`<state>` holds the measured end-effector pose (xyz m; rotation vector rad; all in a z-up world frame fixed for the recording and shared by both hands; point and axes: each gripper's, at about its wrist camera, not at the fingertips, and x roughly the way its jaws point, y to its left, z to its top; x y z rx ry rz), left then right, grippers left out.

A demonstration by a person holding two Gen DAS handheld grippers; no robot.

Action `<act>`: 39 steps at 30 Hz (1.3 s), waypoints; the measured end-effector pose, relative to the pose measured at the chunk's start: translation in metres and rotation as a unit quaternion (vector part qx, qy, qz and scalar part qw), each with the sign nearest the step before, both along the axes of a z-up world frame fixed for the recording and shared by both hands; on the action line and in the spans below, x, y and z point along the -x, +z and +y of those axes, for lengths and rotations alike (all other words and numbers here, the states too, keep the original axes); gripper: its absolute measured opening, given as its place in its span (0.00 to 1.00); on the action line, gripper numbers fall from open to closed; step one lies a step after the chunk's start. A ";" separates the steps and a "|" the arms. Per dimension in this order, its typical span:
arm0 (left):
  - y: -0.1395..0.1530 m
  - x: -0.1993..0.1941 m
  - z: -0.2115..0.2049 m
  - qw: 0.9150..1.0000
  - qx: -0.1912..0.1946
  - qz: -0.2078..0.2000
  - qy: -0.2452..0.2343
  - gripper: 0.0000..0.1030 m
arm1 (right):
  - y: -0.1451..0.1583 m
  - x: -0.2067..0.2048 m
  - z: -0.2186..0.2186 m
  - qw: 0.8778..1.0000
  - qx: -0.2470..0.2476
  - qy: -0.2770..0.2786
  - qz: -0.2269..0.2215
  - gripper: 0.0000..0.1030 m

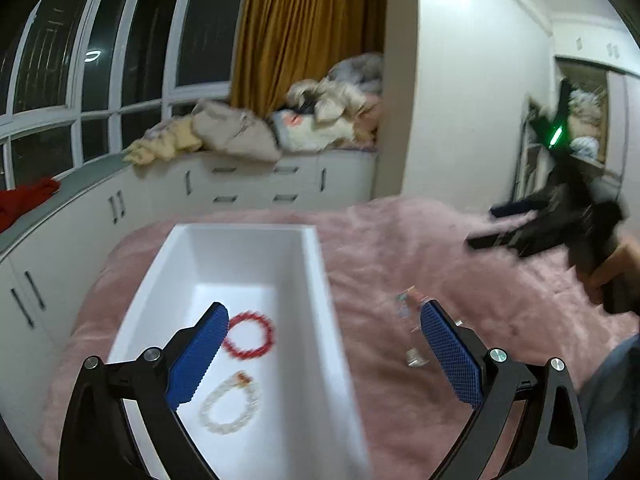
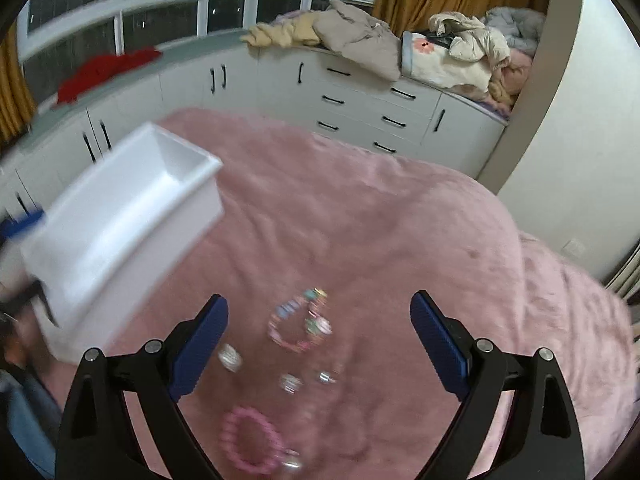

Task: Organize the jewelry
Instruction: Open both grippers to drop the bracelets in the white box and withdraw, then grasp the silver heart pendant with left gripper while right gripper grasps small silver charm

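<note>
Left wrist view looks over a bed under a fluffy pink blanket (image 1: 420, 248), with a long white rectangular plastic box (image 1: 316, 280) resting on it. Inside the box lie a red beaded bracelet (image 1: 250, 335) and, nearer the camera, a clear beaded bracelet with an amber clasp (image 1: 230, 404). The left hand-held gripper (image 1: 320, 356) hovers with its blue-padded jaws spread wide and nothing between them, one finger over the box, the other over the blanket. The right hand-held gripper (image 2: 320, 344) is likewise wide open and empty above the loose jewelry on the blanket, just beside the box: a pastel multicoloured charm bracelet (image 2: 298, 322), a pink beaded bracelet (image 2: 252, 442) close to the camera, and several small silver rings (image 2: 230, 357) between them, all blurred.
</note>
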<state>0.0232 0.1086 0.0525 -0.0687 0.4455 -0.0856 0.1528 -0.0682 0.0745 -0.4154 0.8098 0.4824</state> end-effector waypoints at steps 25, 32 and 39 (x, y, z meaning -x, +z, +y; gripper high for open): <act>-0.067 -0.044 -0.155 0.985 -0.128 0.050 -0.101 0.95 | -0.134 -0.004 -0.030 0.989 0.093 0.111 0.024 0.69; -0.104 -0.082 -0.151 0.983 -0.125 0.103 -0.086 0.92 | -0.141 -0.014 -0.030 0.991 0.077 0.098 0.044 0.66; -0.126 -0.114 -0.136 0.981 -0.095 0.153 -0.071 0.73 | -0.143 -0.022 -0.033 0.992 0.068 0.084 0.058 0.47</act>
